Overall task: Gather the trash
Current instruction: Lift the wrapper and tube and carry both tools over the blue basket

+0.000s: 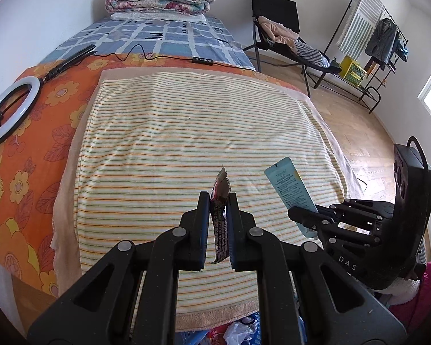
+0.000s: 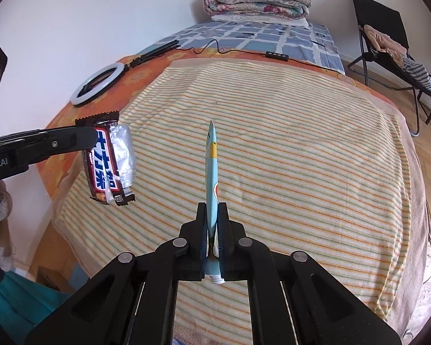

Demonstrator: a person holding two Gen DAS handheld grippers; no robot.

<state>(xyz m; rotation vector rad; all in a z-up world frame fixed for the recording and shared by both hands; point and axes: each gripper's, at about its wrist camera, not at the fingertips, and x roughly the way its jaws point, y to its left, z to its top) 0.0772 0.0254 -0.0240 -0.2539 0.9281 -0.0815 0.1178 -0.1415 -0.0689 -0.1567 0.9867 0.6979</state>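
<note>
Both pieces were off the bed: left gripper point(image 1: 219, 201) clamped on the wrapper point(image 1: 219, 215), right gripper point(image 2: 212, 215) on the tube point(image 2: 212, 178). Next, I'd judge, carry them to a bin and release.

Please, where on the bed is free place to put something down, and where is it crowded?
Free: the whole striped towel, bordered by the orange sheet. Crowded: the wall side, where the ring light lies, and beyond the towel's far edge, where the cable remote lies.
</note>
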